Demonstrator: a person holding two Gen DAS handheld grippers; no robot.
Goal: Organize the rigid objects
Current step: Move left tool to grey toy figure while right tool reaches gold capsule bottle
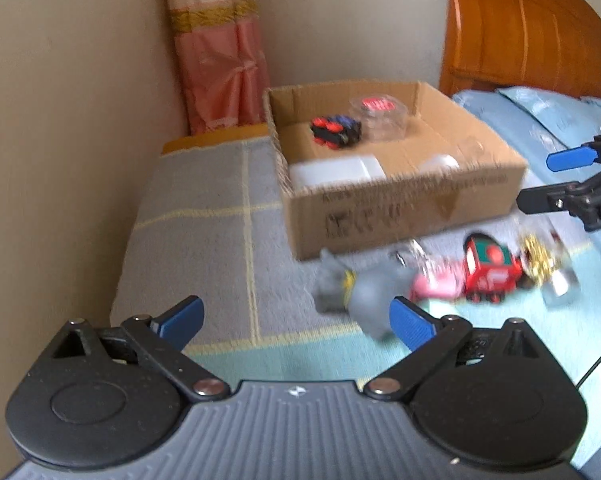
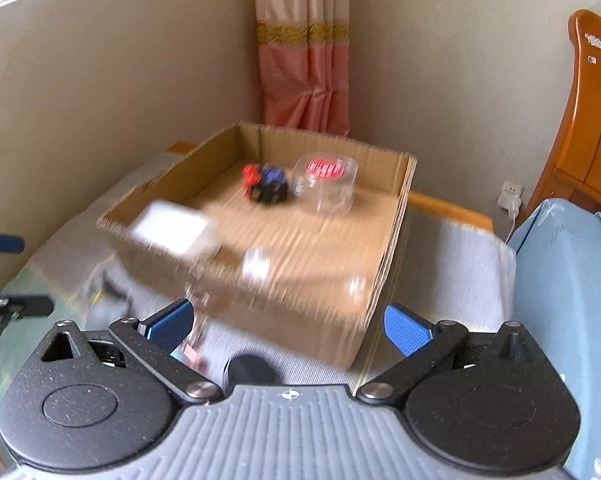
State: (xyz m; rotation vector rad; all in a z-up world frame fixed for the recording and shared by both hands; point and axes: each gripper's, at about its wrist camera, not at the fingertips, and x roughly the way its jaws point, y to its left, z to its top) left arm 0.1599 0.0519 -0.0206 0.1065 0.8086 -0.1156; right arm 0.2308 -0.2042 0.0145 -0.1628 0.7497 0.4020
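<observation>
Both grippers hang wide open and empty over the bed: the left gripper (image 1: 296, 322) has nothing between its blue pads, and the right gripper (image 2: 288, 330) is spread just as far, holding nothing. The box (image 1: 404, 208) sits in the middle, with a red-and-black toy (image 1: 334, 130), a clear jar (image 1: 382, 118) and a white case (image 1: 334, 172) already inside. Loose pieces wait on the blanket (image 1: 204, 200) just near of the box: a grey figure (image 1: 356, 292), a pink piece (image 1: 436, 284), a red car (image 1: 490, 274) and something gold (image 1: 540, 260). The figure looks like light, stiff plastic, probably a bit slick; my guess is the thick body is the place to pinch, not the thin legs. The car should be light and hard too, best taken across its flat sides. The left view shows that whole row of loose items, which the right view mostly hides behind its own gripper. The right view gives a cleaner look down into the box, plus a dark round lid (image 2: 252, 368) close in front, which the left view misses. Everything is blurred.
</observation>
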